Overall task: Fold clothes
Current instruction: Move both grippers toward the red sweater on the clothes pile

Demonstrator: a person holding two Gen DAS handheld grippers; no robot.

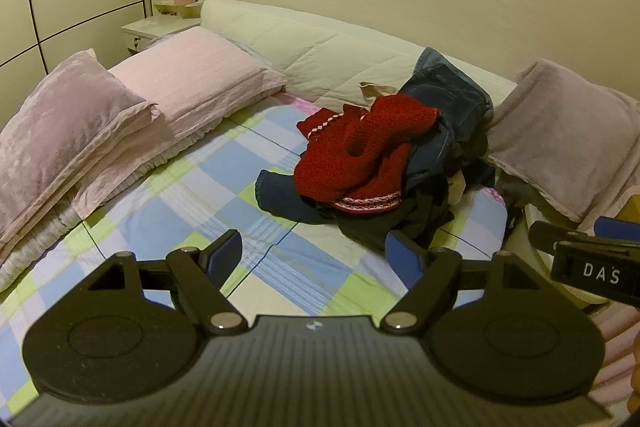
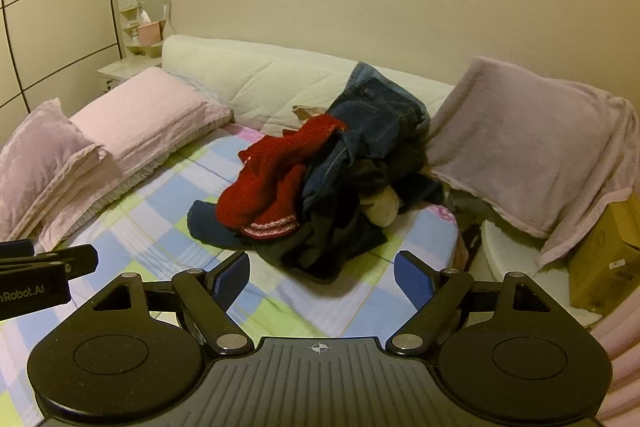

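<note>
Fingers (image 1: 225, 251) of both my grippers, left (image 1: 316, 255) and right (image 2: 322, 277), hover spread wide and empty above the checked bed (image 1: 224, 195), near the clothes pile (image 2: 320, 187).

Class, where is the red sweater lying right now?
In both wrist views the red sweater lies on top of the clothes pile on the checked bedsheet, its left side, against the jeans.
</note>
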